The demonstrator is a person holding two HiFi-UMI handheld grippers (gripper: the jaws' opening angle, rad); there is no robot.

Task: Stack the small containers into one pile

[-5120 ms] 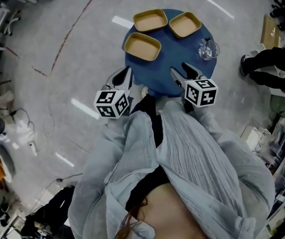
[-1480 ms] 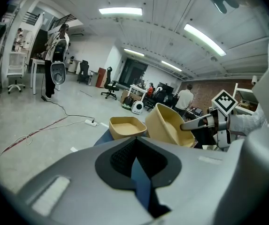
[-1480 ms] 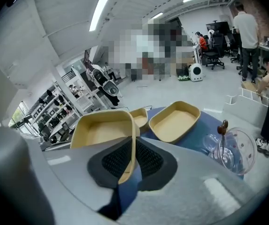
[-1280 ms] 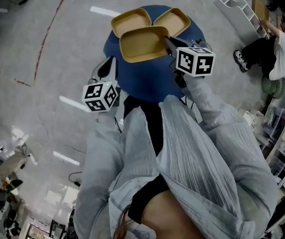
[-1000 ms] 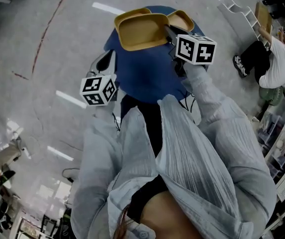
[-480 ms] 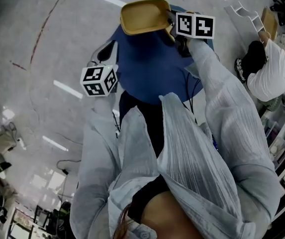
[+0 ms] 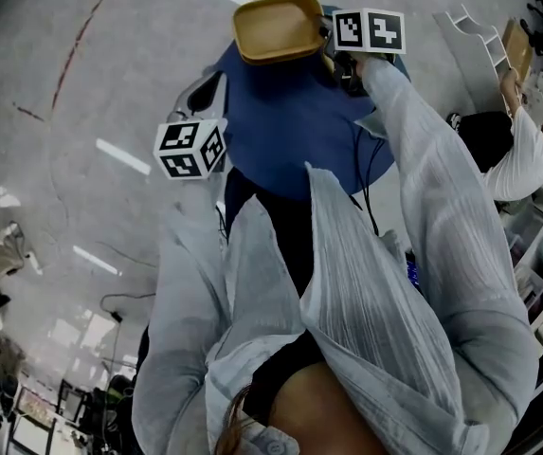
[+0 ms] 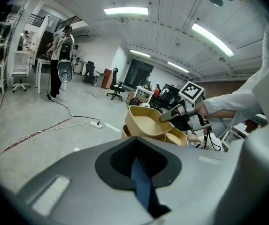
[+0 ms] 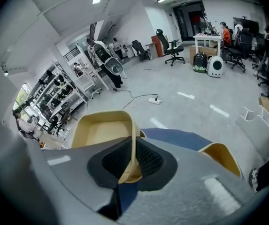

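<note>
My right hand-held gripper (image 7: 328, 41) is clamped on the thin side wall of a tan container (image 7: 276, 28). It holds the container at the far side of the blue desk (image 7: 290, 131), over the other containers (image 8: 179, 137). My left hand-held gripper (image 7: 205, 93) is closed and empty beside the desk's left edge. The container looks light, stiff and smooth. Pinched by one wall it may swivel, so I'd grip mid-wall and keep it level.

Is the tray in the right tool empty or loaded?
Empty: the tray shows a bare tan floor, nothing lying in it.
</note>
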